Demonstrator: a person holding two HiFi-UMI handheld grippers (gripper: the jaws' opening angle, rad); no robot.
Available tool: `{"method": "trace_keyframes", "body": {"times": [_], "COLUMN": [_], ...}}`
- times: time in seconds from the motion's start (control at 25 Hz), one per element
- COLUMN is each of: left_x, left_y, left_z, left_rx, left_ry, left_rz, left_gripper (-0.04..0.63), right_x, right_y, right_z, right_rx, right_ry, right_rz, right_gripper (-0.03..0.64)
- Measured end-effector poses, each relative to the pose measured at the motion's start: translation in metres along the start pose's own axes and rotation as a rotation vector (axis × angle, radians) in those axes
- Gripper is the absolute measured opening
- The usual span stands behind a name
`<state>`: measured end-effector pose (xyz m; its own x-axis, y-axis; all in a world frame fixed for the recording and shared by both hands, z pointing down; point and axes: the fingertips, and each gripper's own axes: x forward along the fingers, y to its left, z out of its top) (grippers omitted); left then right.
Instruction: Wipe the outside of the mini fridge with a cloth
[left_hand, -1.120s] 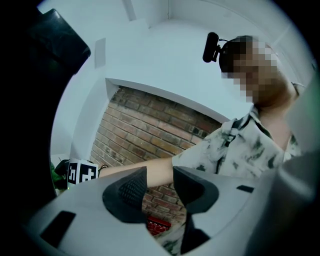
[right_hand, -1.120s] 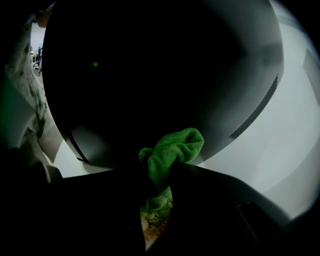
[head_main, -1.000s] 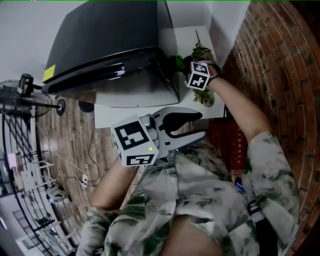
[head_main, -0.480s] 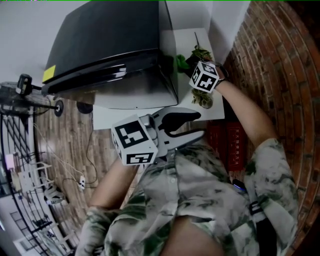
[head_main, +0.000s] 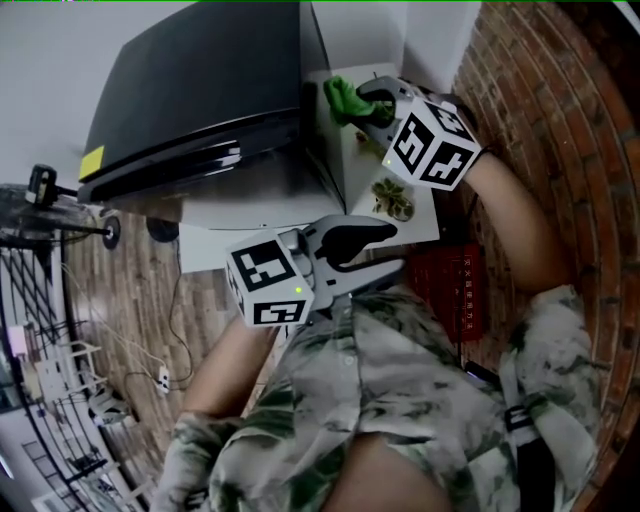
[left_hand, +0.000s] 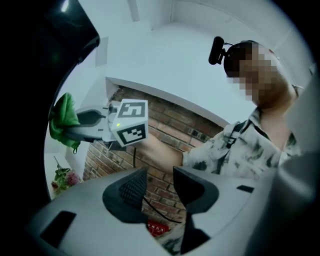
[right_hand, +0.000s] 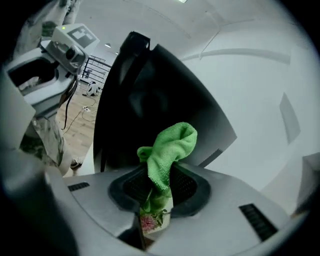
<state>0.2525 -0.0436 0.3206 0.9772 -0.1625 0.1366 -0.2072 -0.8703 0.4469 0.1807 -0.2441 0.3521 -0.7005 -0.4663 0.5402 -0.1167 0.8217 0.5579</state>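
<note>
Fridge first: the black mini fridge fills the upper left of the head view. It sits on the white counter, with the brick wall off to my right. My left tongs hang low in front of my shirt, well apart from the fridge. Their jaws are parted with nothing between them, only brick showing through the gap. My right tongs are up at the fridge's right side, clamped on the green cloth. The cloth bunches up out of the pads, its loose top in front of the dark side panel. Touching or just short of it, I can't tell. A small bunch of flowers sits on the counter between my two tongs.
</note>
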Motion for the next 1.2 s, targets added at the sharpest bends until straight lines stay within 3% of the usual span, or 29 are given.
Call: {"method": "trace_keyframes", "body": {"times": [0.4, 0.84, 1.2], "left_x": [-0.003, -0.005, -0.009], "left_y": [0.001, -0.001, 0.003], "left_z": [-0.008, -0.014, -0.018], "left_rx": [-0.018, -0.028, -0.045], "left_ry": [0.001, 0.006, 0.010], "left_rz": [0.005, 0.012, 0.030], "left_gripper": [0.175, 0.174, 0.174], "right_x": [-0.029, 0.009, 0.061], "right_y": [0.007, 0.052, 0.113], "right_z": [0.052, 0.008, -0.053], "right_rx": [-0.123, -0.088, -0.075], "right_ry": [-0.030, 0.019, 0.079], "right_rz": [-0.002, 0.063, 0.167], "right_gripper": [0.103, 0.103, 0.103]}}
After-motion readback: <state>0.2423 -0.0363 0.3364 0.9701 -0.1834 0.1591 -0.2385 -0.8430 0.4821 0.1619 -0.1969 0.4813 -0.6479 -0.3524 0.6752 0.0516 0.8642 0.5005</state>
